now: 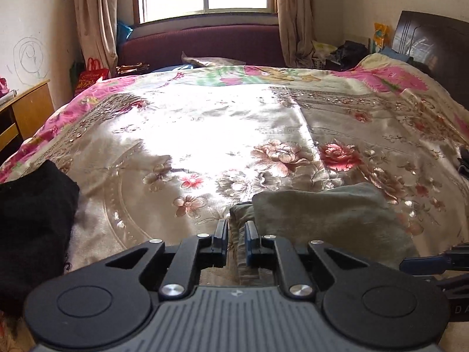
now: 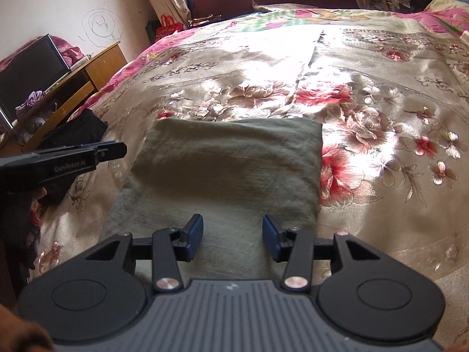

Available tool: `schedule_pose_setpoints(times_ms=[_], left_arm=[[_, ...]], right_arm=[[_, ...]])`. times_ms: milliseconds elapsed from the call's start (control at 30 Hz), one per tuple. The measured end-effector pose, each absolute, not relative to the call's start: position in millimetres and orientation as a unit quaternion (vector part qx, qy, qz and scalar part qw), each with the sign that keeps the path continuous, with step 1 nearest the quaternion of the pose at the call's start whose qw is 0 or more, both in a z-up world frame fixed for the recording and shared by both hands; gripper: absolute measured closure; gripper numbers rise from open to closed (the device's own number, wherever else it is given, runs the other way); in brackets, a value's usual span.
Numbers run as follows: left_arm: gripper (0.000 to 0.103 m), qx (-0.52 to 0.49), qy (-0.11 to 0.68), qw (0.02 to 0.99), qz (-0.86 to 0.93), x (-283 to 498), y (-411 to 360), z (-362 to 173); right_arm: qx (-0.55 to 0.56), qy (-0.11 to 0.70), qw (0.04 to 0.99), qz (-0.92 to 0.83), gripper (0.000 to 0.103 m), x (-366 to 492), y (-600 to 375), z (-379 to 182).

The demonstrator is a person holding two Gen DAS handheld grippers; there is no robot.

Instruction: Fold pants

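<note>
Olive-green pants lie folded on the floral bedspread, their far edge a thick fold. My right gripper hovers open over the near part of the pants, with nothing between its blue pads. My left gripper is shut to a narrow slit with nothing in it. It hangs just off the left edge of the pants. In the right wrist view the left gripper comes in from the left and points at the pants' left side. The right gripper's finger shows at the right edge of the left wrist view.
A black garment is heaped at the bed's left edge. Beyond it stands a wooden desk. A maroon sofa and a window with curtains are at the far end. A dark headboard is at the right.
</note>
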State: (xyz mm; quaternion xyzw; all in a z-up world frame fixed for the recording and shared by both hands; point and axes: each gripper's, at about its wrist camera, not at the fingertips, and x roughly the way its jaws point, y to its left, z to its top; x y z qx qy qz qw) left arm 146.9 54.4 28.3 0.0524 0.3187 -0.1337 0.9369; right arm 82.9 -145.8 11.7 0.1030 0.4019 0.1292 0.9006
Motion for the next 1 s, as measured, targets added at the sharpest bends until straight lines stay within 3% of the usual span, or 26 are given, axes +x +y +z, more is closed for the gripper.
schedule_pose_setpoints(times_ms=[200, 333, 433, 633, 1000], left_arm=[[0.073, 0.096, 0.356, 0.920, -0.135, 173.3, 24.3, 1.4], [0.057, 0.095, 0.367, 0.918, -0.115, 182.7, 26.4, -8.7], [0.052, 0.081, 0.366, 0.921, -0.110, 179.7, 34.0, -4.1], [0.052, 0.091, 0.357, 0.925, -0.089, 152.3, 49.1, -3.3], [0.052, 0.086, 0.391, 0.914, -0.066, 108.0, 77.5, -22.7]], right_arm=[[0.098, 0.411, 0.897, 0.127, 0.056, 81.0, -142.4, 10.6], [0.096, 0.412, 0.896, 0.131, 0.054, 76.9, -141.3, 13.0], [0.095, 0.412, 0.896, 0.134, 0.053, 72.1, -138.5, 13.8], [0.087, 0.413, 0.896, 0.140, 0.046, 54.0, -128.1, 8.6], [0.048, 0.418, 0.897, 0.138, 0.045, 31.2, -117.0, 12.7]])
